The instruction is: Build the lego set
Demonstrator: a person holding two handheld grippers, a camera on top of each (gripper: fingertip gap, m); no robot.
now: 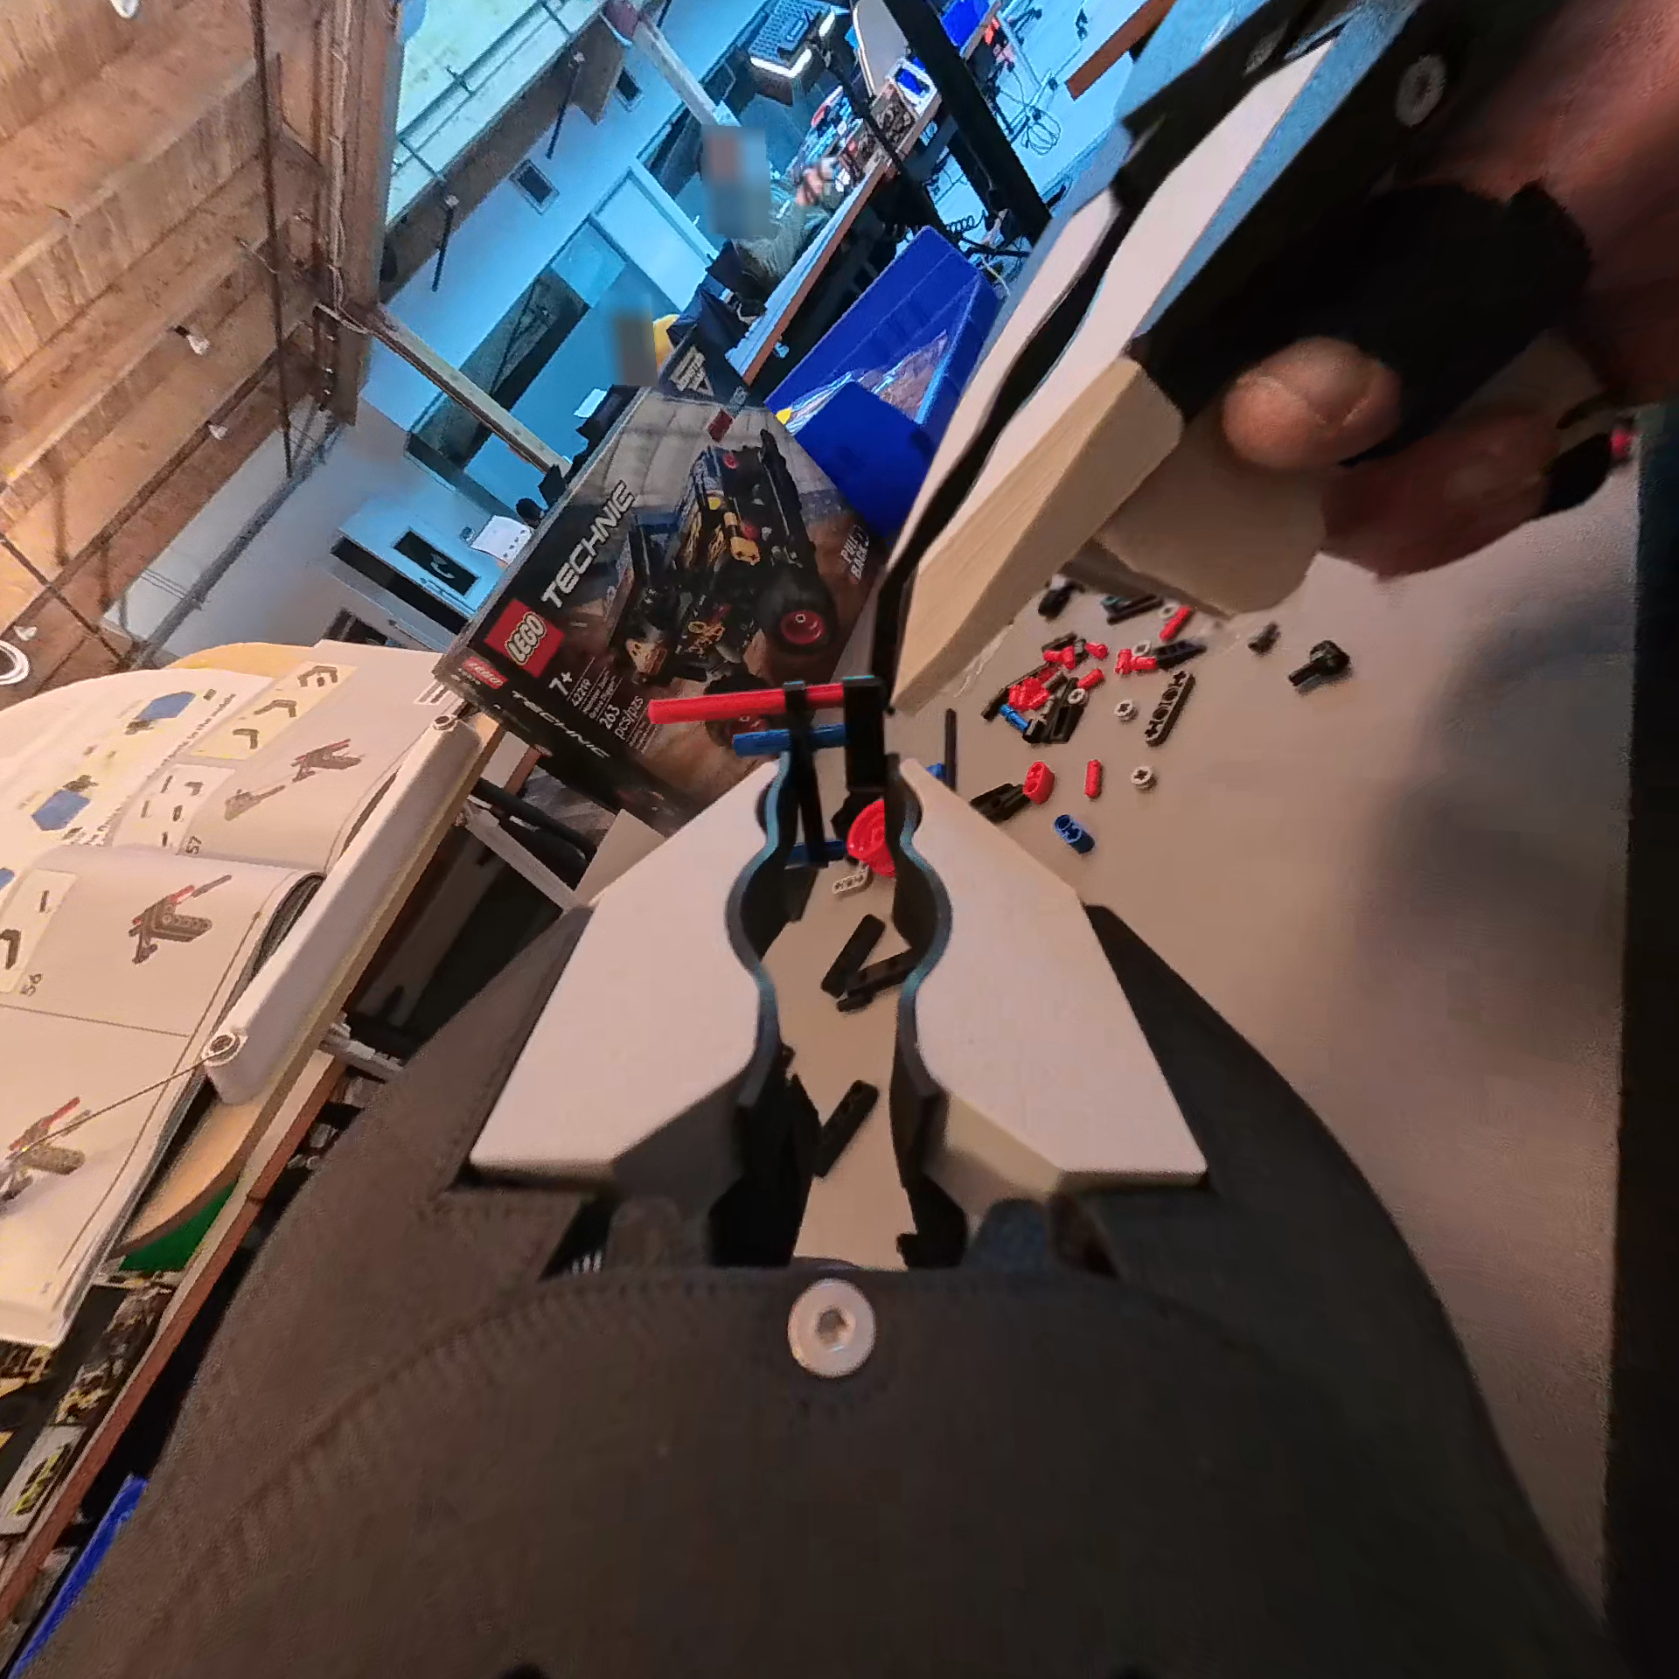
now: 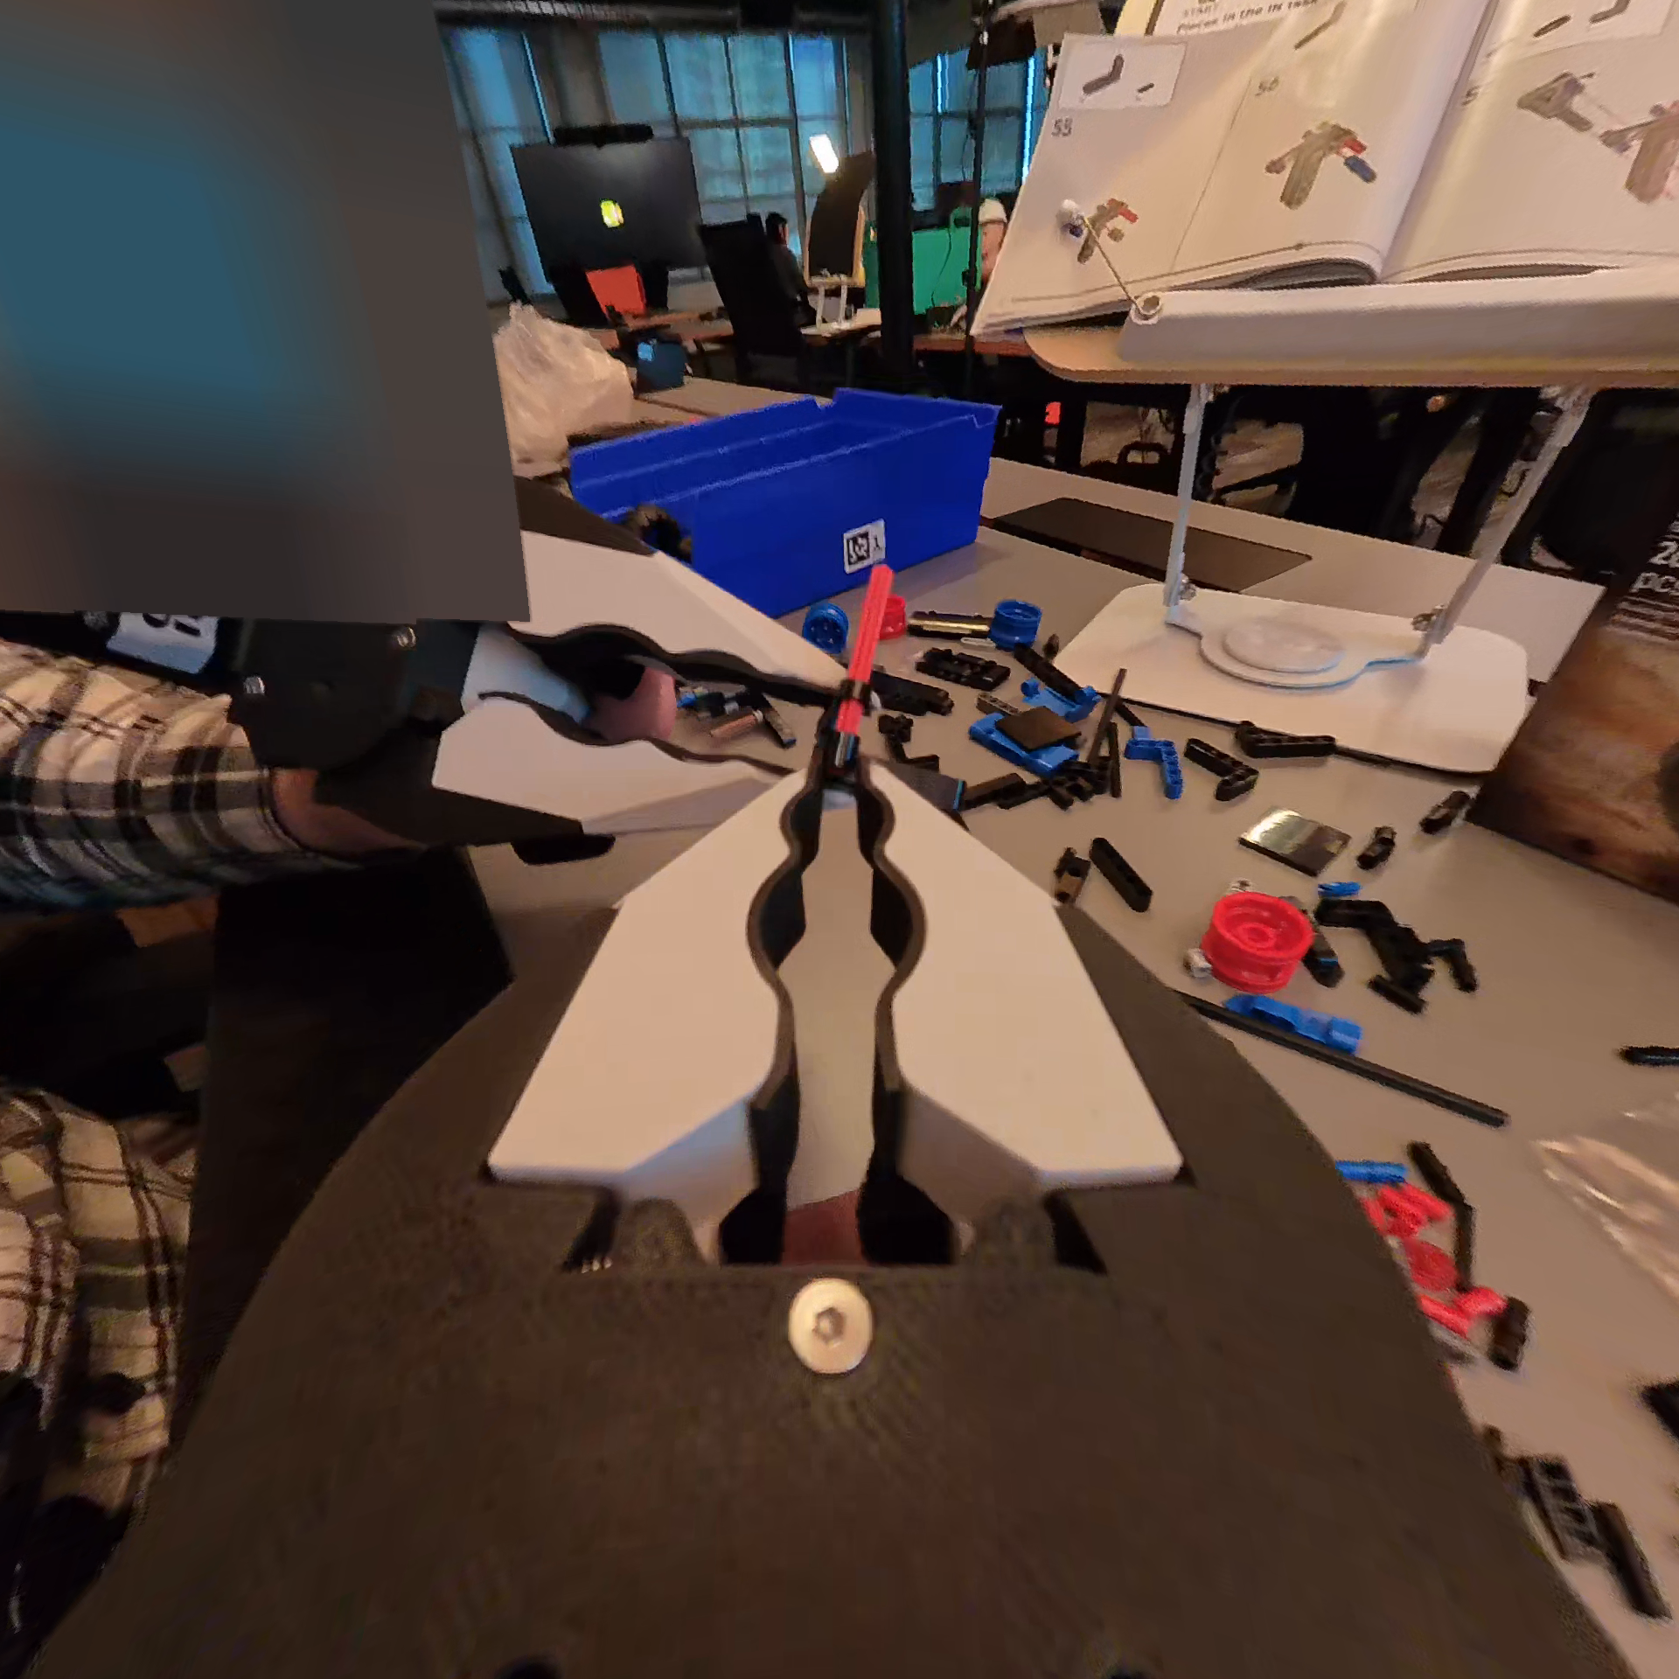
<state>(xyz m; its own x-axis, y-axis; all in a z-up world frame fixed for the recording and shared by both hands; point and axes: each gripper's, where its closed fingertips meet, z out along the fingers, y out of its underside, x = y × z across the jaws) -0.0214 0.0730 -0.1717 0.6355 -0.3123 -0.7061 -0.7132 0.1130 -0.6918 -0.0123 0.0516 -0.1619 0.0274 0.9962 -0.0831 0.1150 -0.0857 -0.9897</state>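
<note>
A light grey table [image 2: 1136,872] carries scattered Lego Technic pieces: a red wheel hub [image 2: 1256,940], black beams [image 2: 1119,874], blue connectors [image 2: 1027,736]. A blue plastic bin [image 2: 790,495], a white book-stand base [image 2: 1299,672] and the Lego box [image 1: 672,591] also rest on it.

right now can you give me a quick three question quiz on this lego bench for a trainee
1. True or false: the left hand-held gripper holds a small black sub-assembly with a red axle.
2. Which colour is the plastic bin behind the loose parts: A green, B blue, C yellow?
3. Fill in: the open instruction booklet rests on a white ____.

Key: 1 true; 2 B; 3 stand
</note>
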